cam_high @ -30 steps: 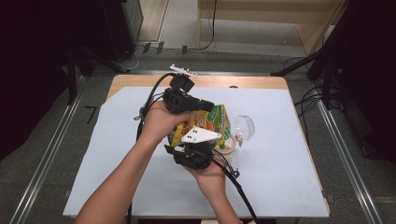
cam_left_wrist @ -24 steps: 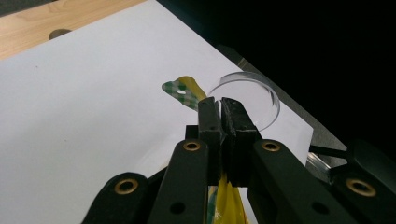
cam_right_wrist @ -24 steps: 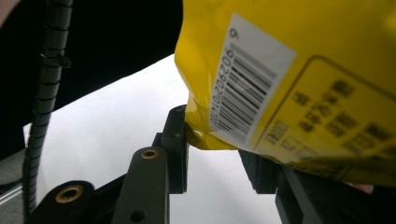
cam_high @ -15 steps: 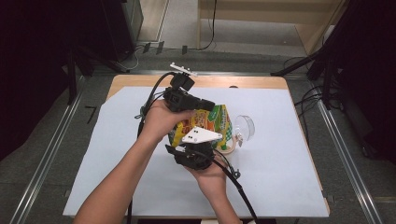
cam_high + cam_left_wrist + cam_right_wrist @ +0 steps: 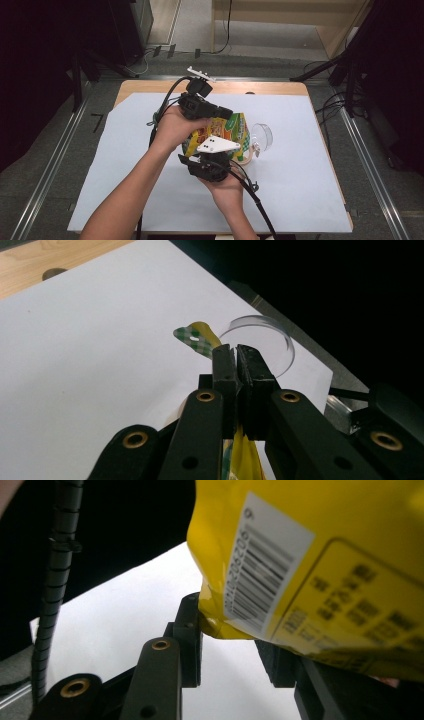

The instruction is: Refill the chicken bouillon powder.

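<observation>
Snack bag (image 5: 220, 134): yellow, with green and orange print, held up over the middle of the tabletop (image 5: 300, 200) between two hand-held grippers. In the right gripper view its back panel (image 5: 320, 570) shows a white barcode label and dark small print.

Left gripper (image 5: 235, 357): jaws closed tight on a thin yellow edge of the bag, whose green-and-white checkered corner tab (image 5: 192, 337) sticks out just past the tips. In the high view this gripper (image 5: 222, 112) sits at the bag's far upper edge, gripped by the left hand (image 5: 172, 127).

Right gripper (image 5: 230, 630): jaws stand apart, with the bag's lower corner hanging down between them; contact with either jaw cannot be told. In the high view it (image 5: 210, 165) sits at the bag's near edge, gripped by the right hand (image 5: 225, 187).

Clear plastic cup (image 5: 261, 136): lies on its side on the white sheet (image 5: 125, 175), just beside the bag on its right.
</observation>
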